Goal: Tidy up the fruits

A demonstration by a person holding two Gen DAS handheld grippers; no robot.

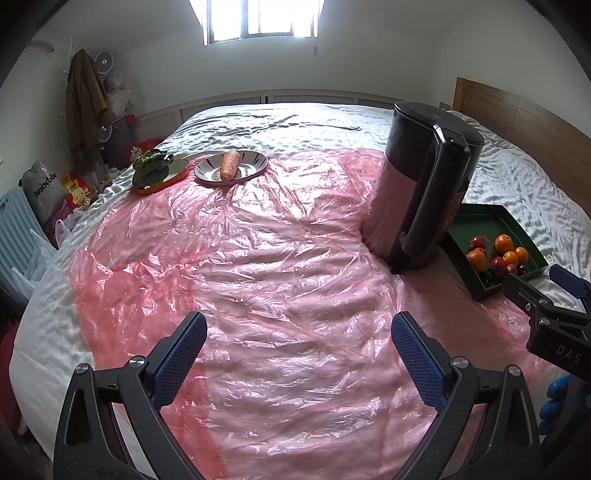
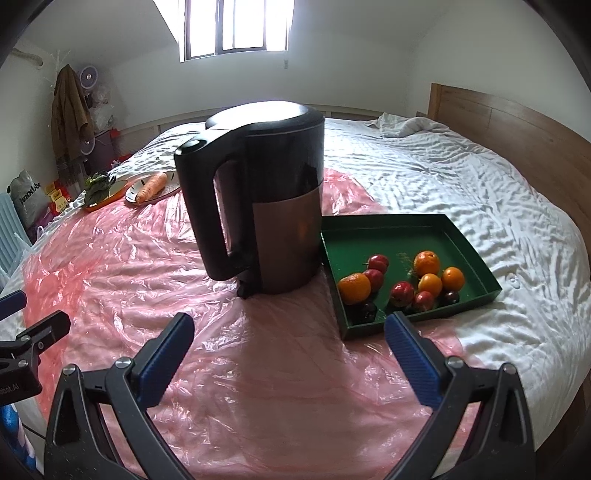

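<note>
Small oranges point(image 2: 354, 287) and red, apple-like fruits point(image 2: 402, 293) sit clustered in the near end of a green tray point(image 2: 384, 236), which lies on the bed just right of the tall black kettle point(image 2: 258, 199). Both the left tool point(image 1: 298, 356) and the right tool point(image 2: 289, 354) hang spread wide and empty over pink plastic sheeting point(image 2: 155, 266). The left view shows the carrot point(image 1: 230, 165) on its plate clearly, while the kettle hides part of the tray there.

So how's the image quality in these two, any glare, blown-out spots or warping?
Left wrist view: the bright window is blown out, and the crinkled pink plastic sheet glints all over. Right wrist view: the black kettle's lid catches white glare, and the wooden headboard bows from fisheye distortion. Both have dark vignetted corners.
</note>
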